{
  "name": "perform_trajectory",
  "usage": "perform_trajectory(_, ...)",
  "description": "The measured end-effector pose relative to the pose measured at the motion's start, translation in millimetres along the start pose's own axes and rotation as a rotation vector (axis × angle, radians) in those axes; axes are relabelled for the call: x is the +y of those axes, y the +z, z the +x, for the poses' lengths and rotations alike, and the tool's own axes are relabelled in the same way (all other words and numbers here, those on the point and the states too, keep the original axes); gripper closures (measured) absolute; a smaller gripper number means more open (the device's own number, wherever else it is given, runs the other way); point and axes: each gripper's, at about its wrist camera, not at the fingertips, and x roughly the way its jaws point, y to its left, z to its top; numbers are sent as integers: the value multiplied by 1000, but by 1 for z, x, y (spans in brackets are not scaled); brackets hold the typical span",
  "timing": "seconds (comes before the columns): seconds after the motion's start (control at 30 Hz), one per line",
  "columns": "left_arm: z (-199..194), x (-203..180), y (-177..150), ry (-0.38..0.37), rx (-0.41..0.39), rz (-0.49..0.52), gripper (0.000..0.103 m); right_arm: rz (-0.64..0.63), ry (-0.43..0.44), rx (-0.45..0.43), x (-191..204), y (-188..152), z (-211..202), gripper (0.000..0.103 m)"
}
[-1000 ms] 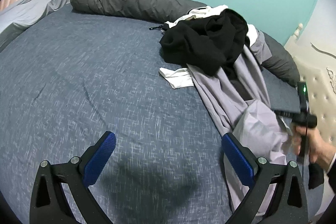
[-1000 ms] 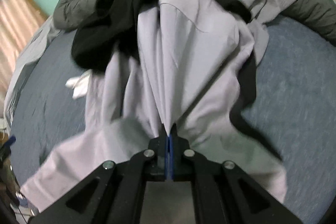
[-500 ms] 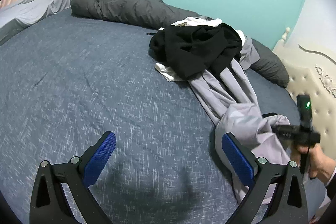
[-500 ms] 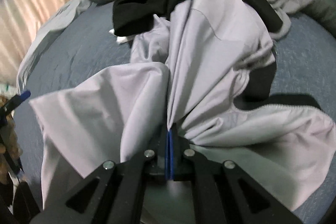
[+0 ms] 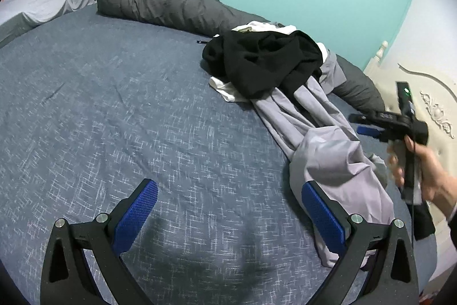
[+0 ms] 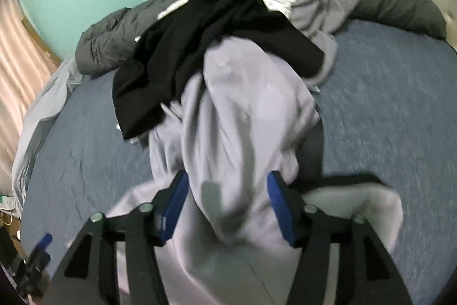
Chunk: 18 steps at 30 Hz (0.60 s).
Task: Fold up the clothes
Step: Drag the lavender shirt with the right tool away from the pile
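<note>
A lilac garment [image 6: 242, 116] trails from a heap of clothes toward me across the blue bed sheet [image 5: 114, 110]. On the heap lie a black garment [image 5: 265, 65] and a white one [image 5: 225, 89]. My right gripper [image 6: 228, 179] hangs just above the lilac cloth. Its jaws are opening and the cloth lies loose between them, with the pads off it. In the left wrist view a hand [image 5: 428, 170] holds that right gripper [image 5: 358, 124] beside the lilac garment [image 5: 328, 150]. My left gripper [image 5: 228, 190] stands open over bare sheet, its right finger close to the cloth's near end.
A rolled dark grey duvet [image 5: 160, 2] lies along the teal wall behind the heap. A pale grey cover [image 5: 45, 5] sits at the far left. A cream padded headboard [image 5: 434, 105] borders the bed on the right. Pink curtains [image 6: 20, 53] hang at the left.
The right gripper was shut on the lilac garment and drew it out of the heap toward me; it has now opened and the cloth has dropped loose. The left gripper edged forward, still open.
</note>
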Motion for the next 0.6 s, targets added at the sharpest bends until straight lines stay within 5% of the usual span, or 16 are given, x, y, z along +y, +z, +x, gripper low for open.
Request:
perform_trajectory(0.27,10,9,3,0,10,-24,0,-61,-136,195,11,16,79,38)
perform_trajectory(0.33,13,11,1,4,21,-27,0,-64,-150,225,10,11,90,69)
perform_trajectory(0.43,14,12,0,-3,29,-41,0,-46,-134,185,4,5,84,98)
perform_trajectory(0.6,6,4,2,-6,7,-17,0,-66,-172,59,-3,5,46,101)
